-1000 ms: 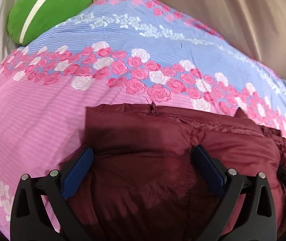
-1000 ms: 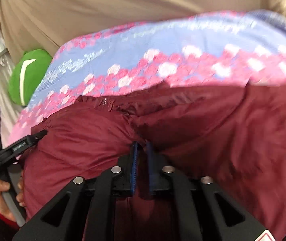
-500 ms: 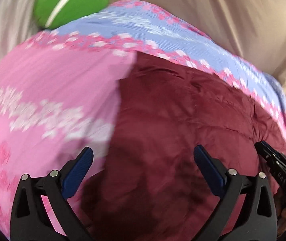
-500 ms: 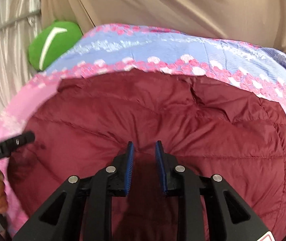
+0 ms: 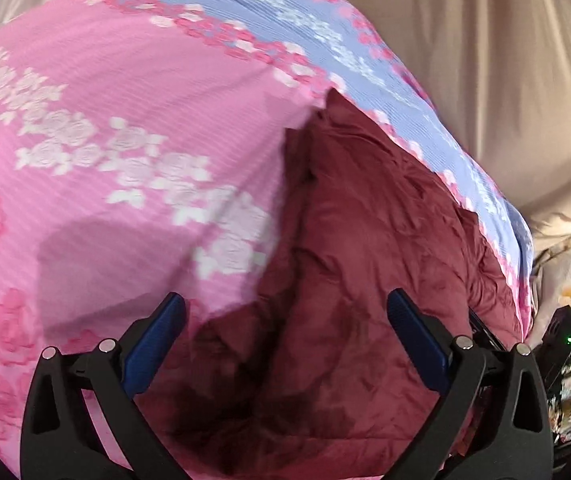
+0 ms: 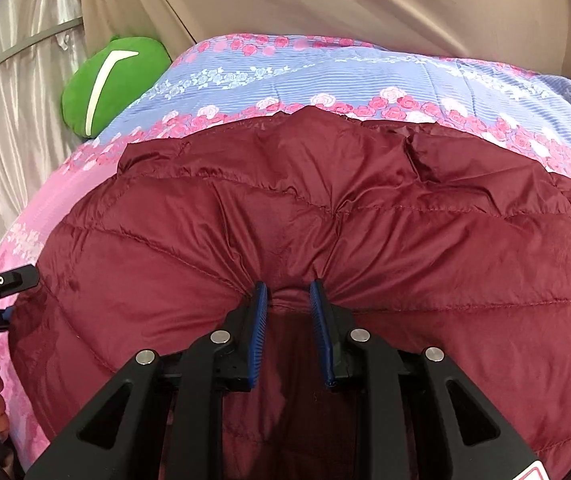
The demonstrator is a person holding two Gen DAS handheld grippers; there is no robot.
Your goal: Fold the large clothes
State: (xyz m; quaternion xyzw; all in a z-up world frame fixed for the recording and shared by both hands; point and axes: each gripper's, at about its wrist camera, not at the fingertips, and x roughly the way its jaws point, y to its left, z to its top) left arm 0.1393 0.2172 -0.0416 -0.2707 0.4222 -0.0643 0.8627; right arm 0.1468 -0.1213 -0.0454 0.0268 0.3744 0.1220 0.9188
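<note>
The maroon quilted jacket (image 6: pixel 325 220) lies spread on a bed covered with a pink and blue rose-print sheet (image 5: pixel 133 92). The right gripper (image 6: pixel 289 296) has a puckered fold of the jacket pinched between its blue pads (image 6: pixel 260 320); its jaws have just been opening a little, yet the fabric is gathered tight against both pads. The left gripper (image 5: pixel 285 340) stands wide open above the jacket's edge, holding nothing. A green cushion (image 6: pixel 113 80) sits at the bed's far corner, against beige drapes (image 6: pixel 325 0).
</note>
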